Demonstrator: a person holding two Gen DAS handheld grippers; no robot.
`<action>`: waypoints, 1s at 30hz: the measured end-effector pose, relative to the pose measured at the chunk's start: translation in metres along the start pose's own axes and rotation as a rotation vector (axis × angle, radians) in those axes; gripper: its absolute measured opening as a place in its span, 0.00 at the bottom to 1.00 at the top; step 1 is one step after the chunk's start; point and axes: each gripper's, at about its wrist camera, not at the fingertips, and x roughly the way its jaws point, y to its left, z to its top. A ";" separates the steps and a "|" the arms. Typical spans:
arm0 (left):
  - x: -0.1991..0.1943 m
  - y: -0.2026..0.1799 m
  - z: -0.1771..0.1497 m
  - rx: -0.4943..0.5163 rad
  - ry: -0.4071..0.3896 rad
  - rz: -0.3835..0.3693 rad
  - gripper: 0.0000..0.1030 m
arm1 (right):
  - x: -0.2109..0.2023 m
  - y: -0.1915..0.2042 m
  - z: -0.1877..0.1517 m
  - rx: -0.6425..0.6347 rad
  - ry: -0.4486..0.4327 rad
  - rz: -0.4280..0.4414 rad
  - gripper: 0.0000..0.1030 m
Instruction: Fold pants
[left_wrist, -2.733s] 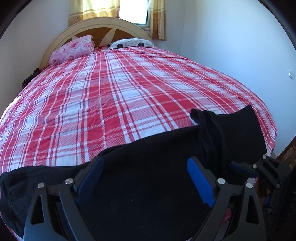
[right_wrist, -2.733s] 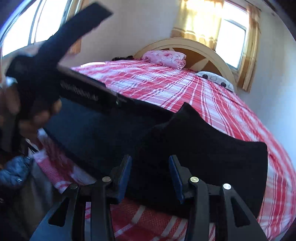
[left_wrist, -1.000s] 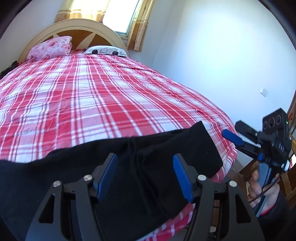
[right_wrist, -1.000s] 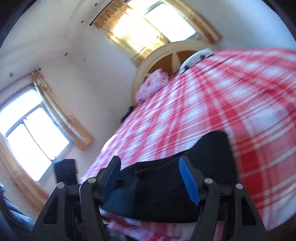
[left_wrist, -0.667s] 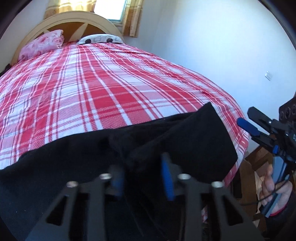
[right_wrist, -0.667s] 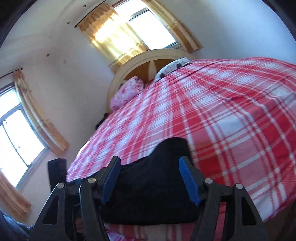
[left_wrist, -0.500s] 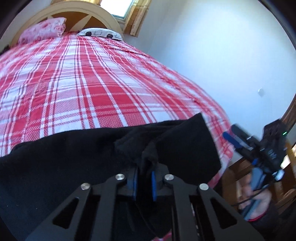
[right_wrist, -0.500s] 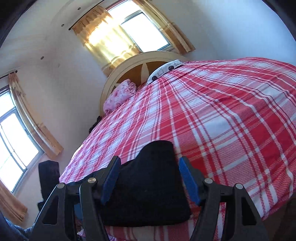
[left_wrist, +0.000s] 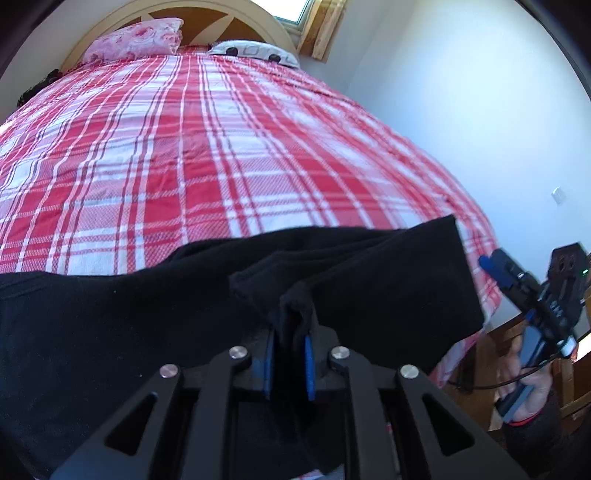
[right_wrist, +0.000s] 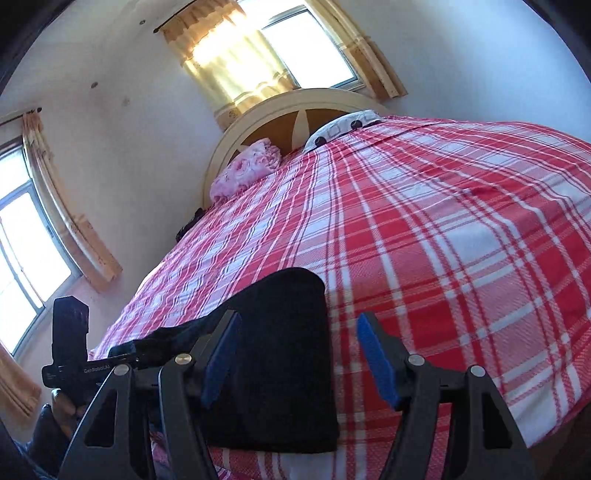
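Black pants (left_wrist: 147, 314), soft and matte, lie across the near edge of a bed spread with a red-and-white plaid blanket (left_wrist: 221, 155) of coarse weave. The left gripper (left_wrist: 289, 363) pinches a raised fold of the dark cloth between its blue pads, the jaws narrow and easing slightly apart. The right gripper (right_wrist: 299, 356) hangs over the pants' squared end with jaws wide, holding nothing. A pink floral pillow (right_wrist: 245, 170) rests against the arched headboard (right_wrist: 295, 107).
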 end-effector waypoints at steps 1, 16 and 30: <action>0.004 0.000 0.000 0.006 0.002 0.017 0.20 | 0.002 0.003 0.000 -0.005 0.000 -0.001 0.65; -0.044 0.021 0.007 0.013 -0.151 0.131 0.48 | 0.018 0.054 0.008 -0.188 -0.023 -0.015 0.65; -0.001 -0.025 -0.017 0.102 -0.103 0.059 0.37 | 0.077 0.054 -0.010 -0.258 0.077 -0.069 0.60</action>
